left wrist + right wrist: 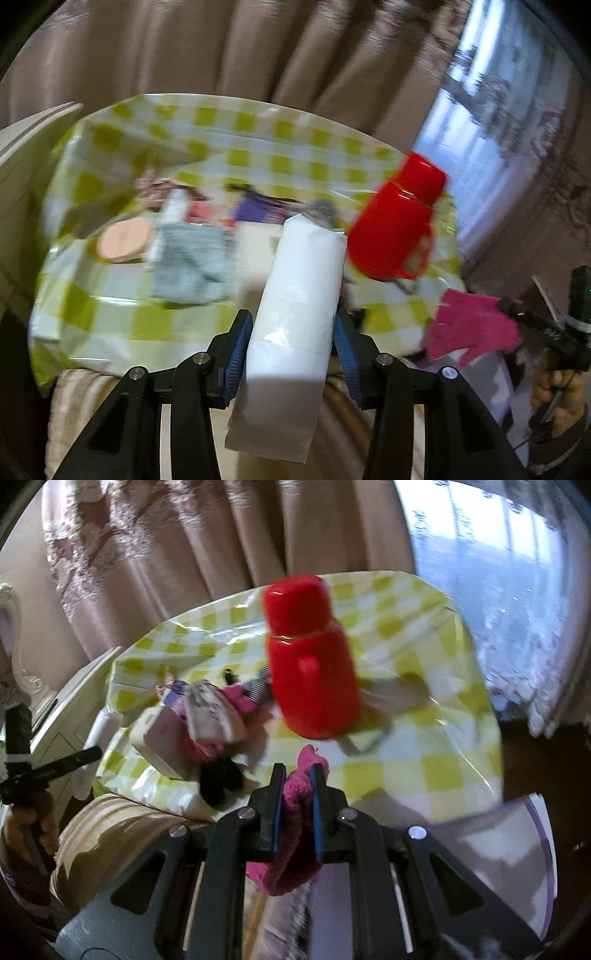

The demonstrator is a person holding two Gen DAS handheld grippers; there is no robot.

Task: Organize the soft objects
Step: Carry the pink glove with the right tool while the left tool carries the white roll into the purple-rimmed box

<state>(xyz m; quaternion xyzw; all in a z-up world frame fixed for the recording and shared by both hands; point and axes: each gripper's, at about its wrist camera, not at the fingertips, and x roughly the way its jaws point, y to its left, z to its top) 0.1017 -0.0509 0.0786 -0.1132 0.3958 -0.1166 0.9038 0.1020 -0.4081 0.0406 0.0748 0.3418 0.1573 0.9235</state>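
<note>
Two grippers each pinch one thing above the near edge of a table covered with a green-and-white checked plastic cloth [207, 317]. The left gripper [291, 332] presses its blue pads against a white paper-wrapped package [295, 310], which stands between the jaws and leans toward the table. The right gripper [298, 794] holds a pink fuzzy cloth [295, 812] tight between its narrow jaws; the cloth hangs down below them. A red plastic jug with a lid [310, 664] stands closed on the table just beyond the right gripper. A grey folded cloth [192, 266] and a round peach-coloured object [123, 240] lie left of the package.
</note>
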